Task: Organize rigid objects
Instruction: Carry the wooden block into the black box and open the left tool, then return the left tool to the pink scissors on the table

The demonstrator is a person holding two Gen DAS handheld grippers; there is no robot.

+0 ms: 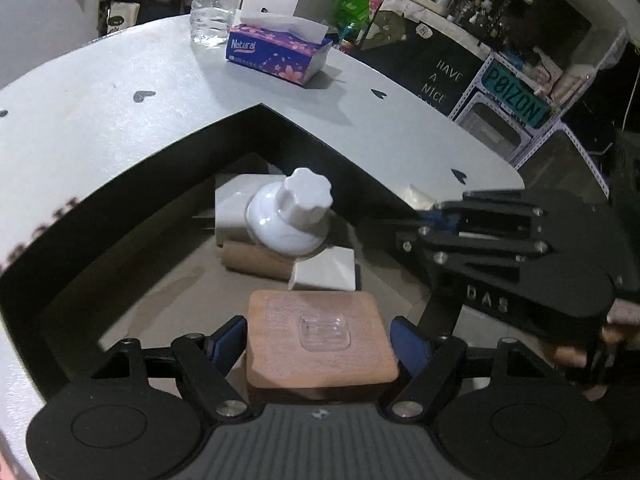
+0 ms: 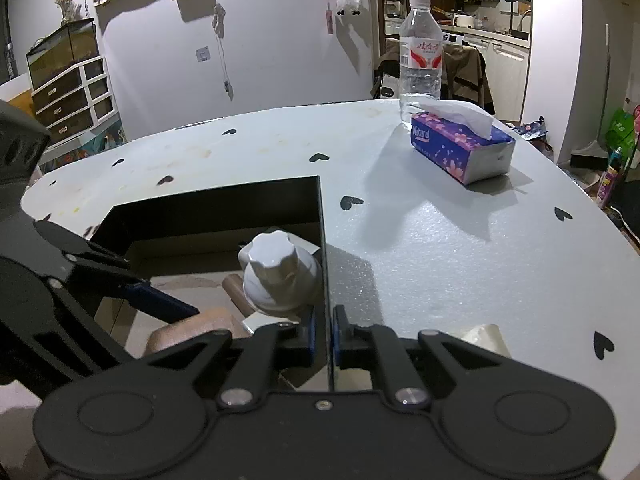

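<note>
A black box [image 1: 120, 208] was seen set on the desk [image 1: 100, 120], its open top facing up. Inside it, toward the middle, a white knobbed piece [image 1: 294, 216] lay tilted on a white block [image 1: 232, 208], with a cardboard tube [image 1: 256, 262] beneath and a smaller white block [image 1: 326, 274] just beside. Nearest the left wrist camera, a wooden block [image 1: 320, 340] with a clear plastic hook stuck on its top face was held over the box interior. It was judged stiff, fairly light and not fragile, with flat side faces that suit a grip; the smooth plastic on top was better avoided. The left gripper [image 1: 320, 344] had its fingers [image 1: 230, 340] spread wide on either side of the block; whether the pads pressed on it could not be told. Further right, the right gripper [image 2: 322, 336] had its fingers [image 2: 340, 332] clamped together on the thin upright wall of the box [image 2: 324, 264], steadying it.
</note>
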